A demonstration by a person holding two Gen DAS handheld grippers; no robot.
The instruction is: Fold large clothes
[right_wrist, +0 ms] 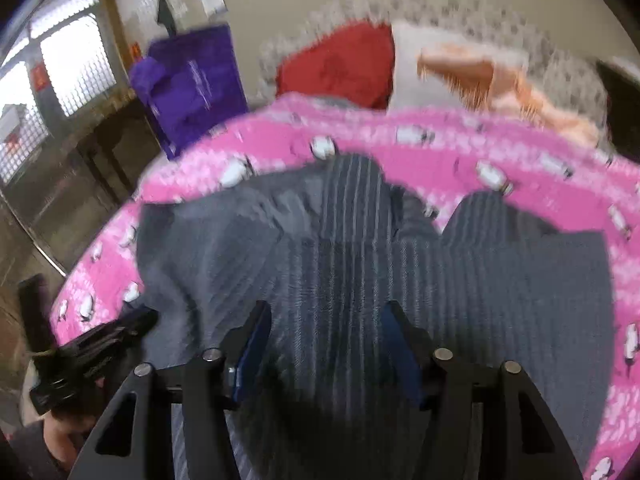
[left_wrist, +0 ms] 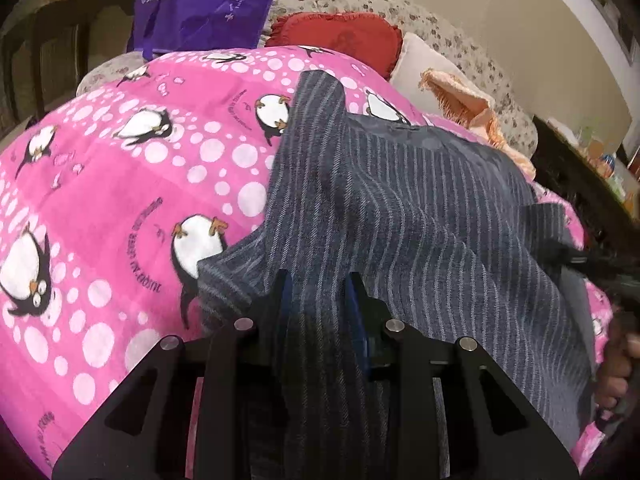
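Penguins and white dots cover the pink quilt (left_wrist: 120, 184) that spreads across the left of the left wrist view, laid over a bed or sofa; which one cannot be told. On it, right of centre, lies the grey striped garment (left_wrist: 420, 216), crumpled, with one long part reaching up toward the far edge of the quilt. The left tongs (left_wrist: 320, 300) stand at the bottom middle with a fold of this garment bunched between their blue pads, which press on it from both sides. At the far right edge a hand (left_wrist: 618, 376) holds the other tool.

In the blurred right wrist view the left tool shows dark at the lower left, over the garment's near corner. The garment (right_wrist: 360, 240) fills the middle, and the quilt (right_wrist: 480, 152) rings it. The right tongs (right_wrist: 324, 340) sit at the bottom centre with their pads apart; the striped cloth lies under and between them, and the pads do not pinch it.

Behind the quilt, from left to right, stand a purple bag (right_wrist: 192, 84), a red cushion (right_wrist: 340, 64) and a peach fringed cloth (right_wrist: 480, 76).
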